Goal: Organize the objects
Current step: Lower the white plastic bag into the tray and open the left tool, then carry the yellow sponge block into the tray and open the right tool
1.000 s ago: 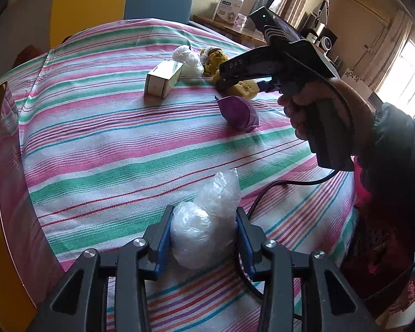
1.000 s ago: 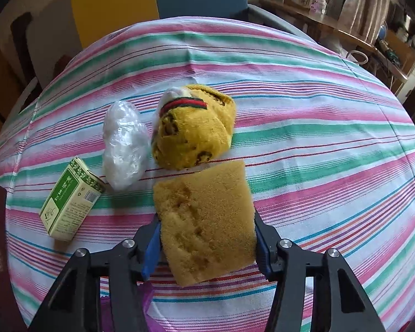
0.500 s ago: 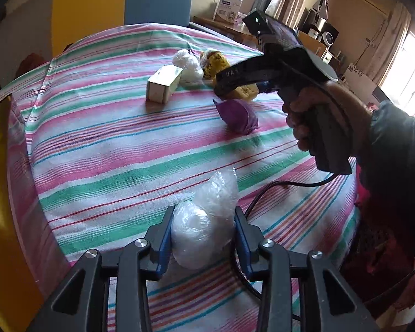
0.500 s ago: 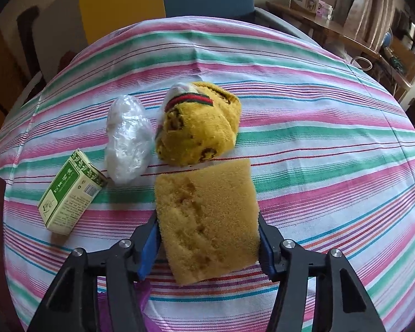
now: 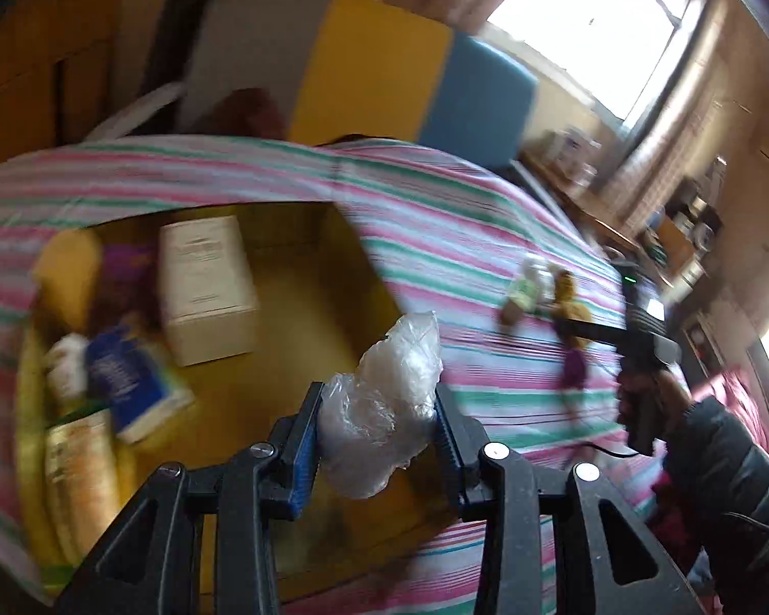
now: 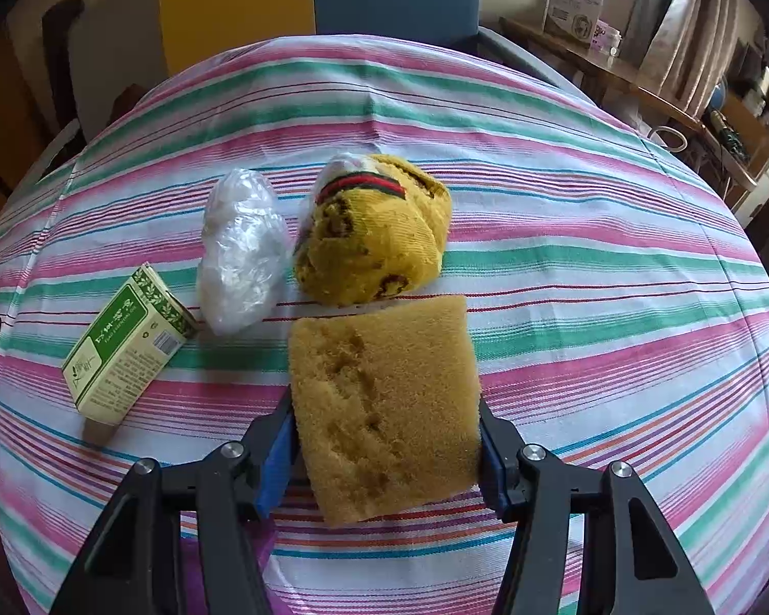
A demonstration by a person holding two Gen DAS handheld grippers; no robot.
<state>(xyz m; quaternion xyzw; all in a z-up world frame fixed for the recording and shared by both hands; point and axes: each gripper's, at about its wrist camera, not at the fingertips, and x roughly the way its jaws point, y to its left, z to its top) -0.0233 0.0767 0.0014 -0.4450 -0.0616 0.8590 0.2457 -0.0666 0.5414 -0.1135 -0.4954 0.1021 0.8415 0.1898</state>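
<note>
We are working over a table draped in a striped cloth (image 6: 564,236) of pink, green and white, and beside it a yellow box (image 5: 302,318) is sitting open, already holding a white carton (image 5: 207,289), a blue-labelled package (image 5: 128,384) and other items too blurred to name. Our right gripper (image 6: 384,435) is pinching a yellow sponge (image 6: 384,405) between its blue-padded jaws, the sponge's far edge lying just beside a rolled yellow sock (image 6: 374,241) with a red and green band. Left of the sock, and touching it or nearly so, a crumpled clear plastic bag (image 6: 241,251) is resting on the cloth, with a green and white carton (image 6: 128,348) tilted just beside that. Our left gripper (image 5: 379,420) is squeezing a second wad of clear plastic (image 5: 384,405) and holding it above the box's open interior (this view is smeared, so finer detail is lost). The right hand (image 5: 641,400) is showing at that view's edge.
</note>
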